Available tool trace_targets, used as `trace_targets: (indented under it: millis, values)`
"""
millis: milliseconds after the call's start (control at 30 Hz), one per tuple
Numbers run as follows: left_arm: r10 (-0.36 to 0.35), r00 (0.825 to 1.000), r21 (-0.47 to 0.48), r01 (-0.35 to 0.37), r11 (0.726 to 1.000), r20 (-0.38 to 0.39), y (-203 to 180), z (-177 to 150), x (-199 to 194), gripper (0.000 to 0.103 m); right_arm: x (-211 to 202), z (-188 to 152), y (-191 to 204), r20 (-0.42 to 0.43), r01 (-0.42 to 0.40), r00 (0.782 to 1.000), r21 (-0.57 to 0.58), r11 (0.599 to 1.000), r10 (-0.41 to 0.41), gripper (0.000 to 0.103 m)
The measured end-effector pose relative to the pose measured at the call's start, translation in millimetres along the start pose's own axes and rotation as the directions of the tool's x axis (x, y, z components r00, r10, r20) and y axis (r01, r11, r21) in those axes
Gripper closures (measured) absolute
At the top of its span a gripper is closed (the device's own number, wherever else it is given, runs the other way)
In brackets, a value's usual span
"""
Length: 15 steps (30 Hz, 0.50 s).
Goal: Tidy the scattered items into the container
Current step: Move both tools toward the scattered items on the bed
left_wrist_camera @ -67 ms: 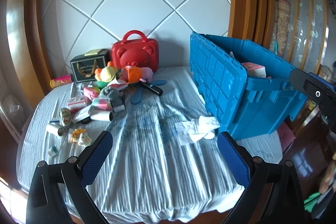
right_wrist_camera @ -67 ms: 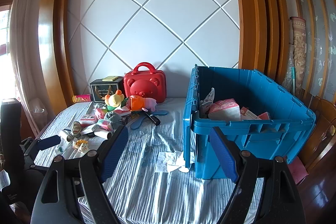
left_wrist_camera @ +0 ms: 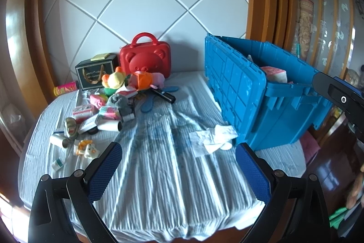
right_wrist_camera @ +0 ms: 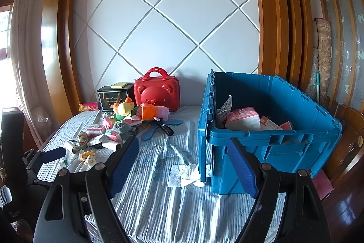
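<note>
A big blue crate [left_wrist_camera: 245,92] [right_wrist_camera: 268,140] stands on the right of the striped bed and holds several packets, among them a pink one [right_wrist_camera: 243,117]. A pile of scattered items [left_wrist_camera: 107,104] [right_wrist_camera: 113,126] lies at the far left: plush toys, boxes, tubes, a black bottle [left_wrist_camera: 163,95]. A crumpled white tissue [left_wrist_camera: 211,138] [right_wrist_camera: 188,172] lies beside the crate's near corner. My left gripper [left_wrist_camera: 178,165] is open and empty over the bed's near part. My right gripper [right_wrist_camera: 182,163] is open and empty, held in front of the crate.
A red bear-face case [left_wrist_camera: 145,58] [right_wrist_camera: 157,92] and a black gift box [left_wrist_camera: 95,72] stand against the white padded wall. A pink can [left_wrist_camera: 66,88] lies at the far left. Wooden floor and a pink mat [right_wrist_camera: 320,183] are to the right of the bed.
</note>
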<state>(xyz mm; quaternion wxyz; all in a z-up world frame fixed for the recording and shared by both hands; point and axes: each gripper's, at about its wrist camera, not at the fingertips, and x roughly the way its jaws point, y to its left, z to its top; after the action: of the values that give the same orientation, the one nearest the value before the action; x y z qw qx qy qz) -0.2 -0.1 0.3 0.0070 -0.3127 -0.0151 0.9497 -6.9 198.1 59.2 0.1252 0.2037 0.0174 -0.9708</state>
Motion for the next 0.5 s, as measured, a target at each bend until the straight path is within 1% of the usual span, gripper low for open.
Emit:
trace_targets:
  millis: [300, 500]
  values:
    - [0.009, 1.000, 0.025, -0.009, 1.000, -0.002, 0.1, 1.4, -0.2, 0.002, 0.5, -0.7, -1.8, 0.010, -0.009, 1.000, 0.014, 1.000, 0.009, 0.023]
    - [0.017, 1.000, 0.015, -0.017, 1.000, 0.004, 0.1, -2.0, -0.7, 0.002, -0.2, -3.3, -2.2, 0.011, -0.015, 1.000, 0.010, 1.000, 0.015, 0.023]
